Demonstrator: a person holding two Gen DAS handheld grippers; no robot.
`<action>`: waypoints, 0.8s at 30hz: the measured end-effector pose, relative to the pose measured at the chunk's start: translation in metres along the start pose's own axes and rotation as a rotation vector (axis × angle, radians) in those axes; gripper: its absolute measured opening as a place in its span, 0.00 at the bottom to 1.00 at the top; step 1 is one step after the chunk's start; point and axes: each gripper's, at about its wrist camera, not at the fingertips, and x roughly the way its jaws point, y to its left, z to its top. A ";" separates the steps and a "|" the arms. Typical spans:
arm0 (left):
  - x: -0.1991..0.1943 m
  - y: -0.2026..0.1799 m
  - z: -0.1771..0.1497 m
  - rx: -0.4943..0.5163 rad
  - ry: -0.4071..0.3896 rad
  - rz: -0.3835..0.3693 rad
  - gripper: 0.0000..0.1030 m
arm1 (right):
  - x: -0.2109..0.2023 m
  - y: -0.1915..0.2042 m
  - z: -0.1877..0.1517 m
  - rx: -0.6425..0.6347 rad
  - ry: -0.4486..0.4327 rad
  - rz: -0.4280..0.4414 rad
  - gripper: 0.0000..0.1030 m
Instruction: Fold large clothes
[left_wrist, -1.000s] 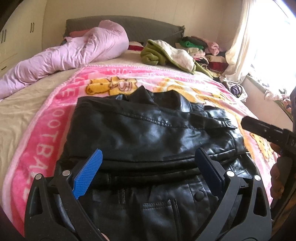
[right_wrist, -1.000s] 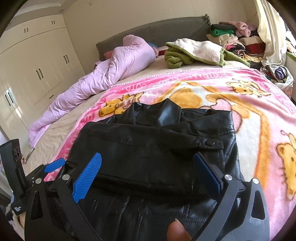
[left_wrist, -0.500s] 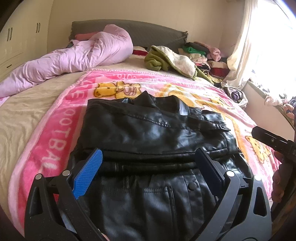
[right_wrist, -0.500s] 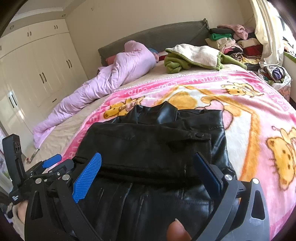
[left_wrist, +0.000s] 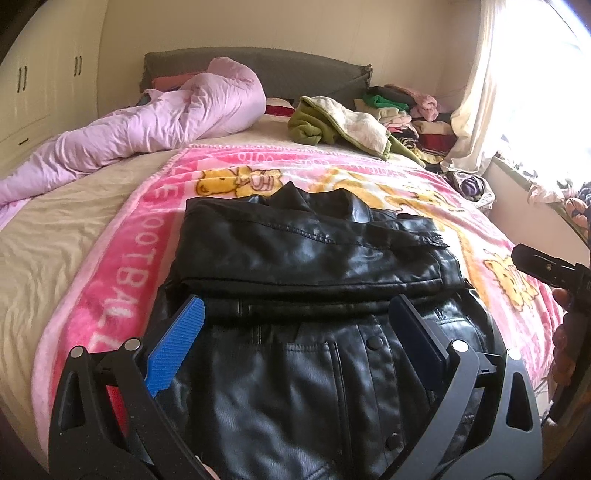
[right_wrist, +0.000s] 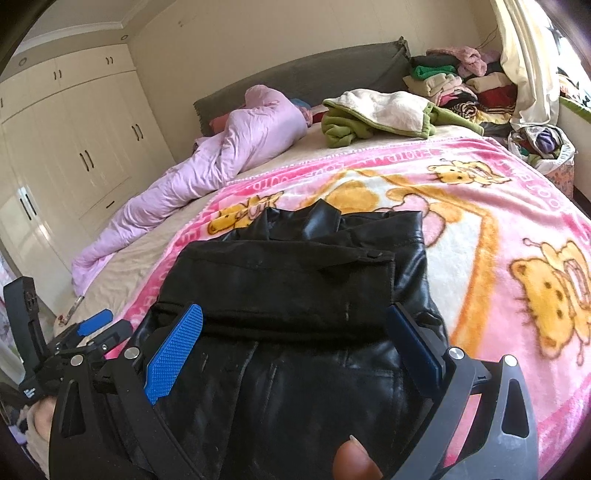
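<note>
the left tongs (left_wrist: 295, 325) fill the bottom of the left wrist view, spread wide, their blue pads (left_wrist: 173, 347) hanging above the black leather jacket (left_wrist: 314, 258) and gripping nothing; whether a pad brushes the leather i cannot tell. the right tongs (right_wrist: 295, 332) sit the same way at the bottom of the right wrist view, wide apart and empty, with a fingertip (right_wrist: 354, 458) showing at the lower edge. the left tongs also appear at the lower left of the right wrist view, just beside the jacket's edge.

the jacket lies in the centre of both frames on the pink cartoon blanket (left_wrist: 122, 280), sleeves folded across its upper part as a band, collar pointing toward the top of the frame, the buttoned lower part nearest the cameras. in the upper left is a lilac quilt (left_wrist: 166, 118); a green-and-cream garment (left_wrist: 332, 125) is at upper centre, and a pile of clothes (right_wrist: 458, 85) at upper right.

compared with a second ago, both tongs have drawn back from the jacket: it looks smaller and sits higher in each frame, more of its lower part and of the blanket shows, and the gap between the pads is unchanged.
</note>
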 end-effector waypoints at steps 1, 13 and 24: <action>-0.002 -0.001 -0.001 0.002 0.000 0.001 0.91 | -0.003 -0.001 -0.001 -0.001 -0.001 -0.001 0.96; -0.021 0.002 -0.015 0.001 0.018 -0.003 0.91 | -0.031 -0.009 -0.025 -0.041 0.036 -0.048 0.96; -0.031 0.010 -0.029 -0.003 0.034 0.027 0.91 | -0.036 -0.014 -0.050 -0.075 0.099 -0.057 0.96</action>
